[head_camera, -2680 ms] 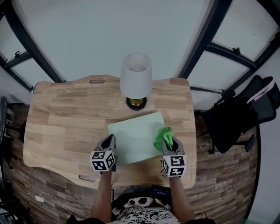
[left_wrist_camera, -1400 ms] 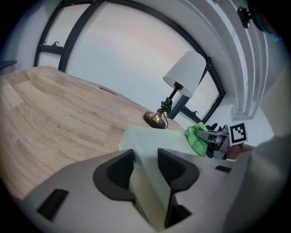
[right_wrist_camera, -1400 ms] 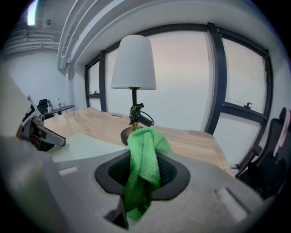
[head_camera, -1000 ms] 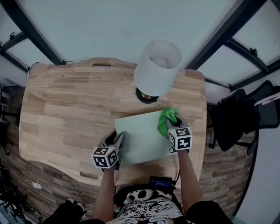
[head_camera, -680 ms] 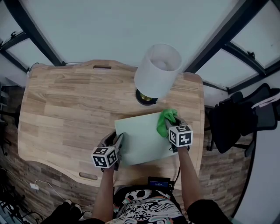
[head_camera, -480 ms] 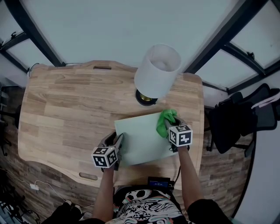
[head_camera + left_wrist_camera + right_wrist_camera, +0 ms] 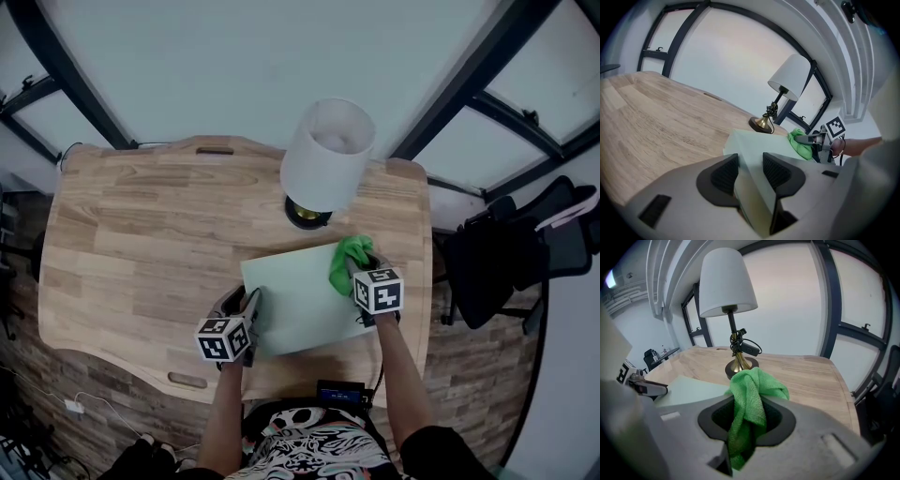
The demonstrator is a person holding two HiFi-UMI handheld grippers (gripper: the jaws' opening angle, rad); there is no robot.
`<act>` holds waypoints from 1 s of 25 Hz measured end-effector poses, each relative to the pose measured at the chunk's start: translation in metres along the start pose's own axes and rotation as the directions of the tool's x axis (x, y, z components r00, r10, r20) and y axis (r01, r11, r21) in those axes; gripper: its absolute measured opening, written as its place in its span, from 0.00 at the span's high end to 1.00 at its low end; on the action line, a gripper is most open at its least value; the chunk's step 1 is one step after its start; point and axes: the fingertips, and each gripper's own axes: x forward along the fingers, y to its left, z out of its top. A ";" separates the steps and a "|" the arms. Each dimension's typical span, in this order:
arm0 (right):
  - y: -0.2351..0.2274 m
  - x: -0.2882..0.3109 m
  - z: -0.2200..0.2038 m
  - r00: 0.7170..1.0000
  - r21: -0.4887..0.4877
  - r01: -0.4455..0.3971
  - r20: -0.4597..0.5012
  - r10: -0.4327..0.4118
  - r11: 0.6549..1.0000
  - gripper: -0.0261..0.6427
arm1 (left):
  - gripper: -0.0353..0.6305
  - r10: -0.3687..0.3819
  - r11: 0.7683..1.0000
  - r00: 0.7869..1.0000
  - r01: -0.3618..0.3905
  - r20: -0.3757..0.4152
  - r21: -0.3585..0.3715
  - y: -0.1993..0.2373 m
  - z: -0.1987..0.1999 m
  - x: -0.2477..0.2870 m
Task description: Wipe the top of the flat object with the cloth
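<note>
A pale green flat board (image 7: 298,298) lies on the wooden desk (image 7: 141,244), in front of the lamp. My left gripper (image 7: 246,309) is shut on the board's near left edge (image 7: 754,197), which runs between its jaws. My right gripper (image 7: 360,274) is shut on a bright green cloth (image 7: 349,260); the cloth (image 7: 749,401) bunches out between the jaws and rests over the board's far right corner. From the left gripper view I see the board (image 7: 759,145), the cloth (image 7: 800,143) and the right gripper (image 7: 814,139) beyond.
A table lamp with a white shade (image 7: 326,152) and brass base (image 7: 306,215) stands just behind the board; its base (image 7: 738,365) is close ahead of the right gripper. A black office chair (image 7: 506,253) stands to the right of the desk. Window frames run behind.
Over the earlier frames the right gripper carried the cloth from the board's near right side toward its far right corner. In the last half second it shifted slightly left. The left gripper kept its hold.
</note>
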 end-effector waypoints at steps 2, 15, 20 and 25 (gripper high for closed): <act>0.000 0.000 0.000 1.000 -0.003 0.003 0.001 -0.003 1.000 0.83 | 0.70 0.003 1.000 1.000 -0.003 0.003 -0.001 0.000 0.000 0.000; 0.010 0.000 -0.003 1.000 -0.052 0.003 -0.025 -0.005 0.999 0.83 | 0.70 0.002 1.000 1.000 -0.002 0.007 0.001 -0.001 -0.001 0.000; 0.018 0.001 -0.003 0.999 -0.058 -0.012 -0.035 0.010 0.998 0.83 | 0.70 -0.003 1.000 1.000 0.003 0.006 0.002 -0.001 -0.001 0.000; 0.027 0.004 -0.002 0.999 -0.068 -0.025 -0.033 0.023 0.997 0.83 | 0.70 -0.003 1.000 1.000 0.003 0.004 -0.002 0.000 -0.001 0.001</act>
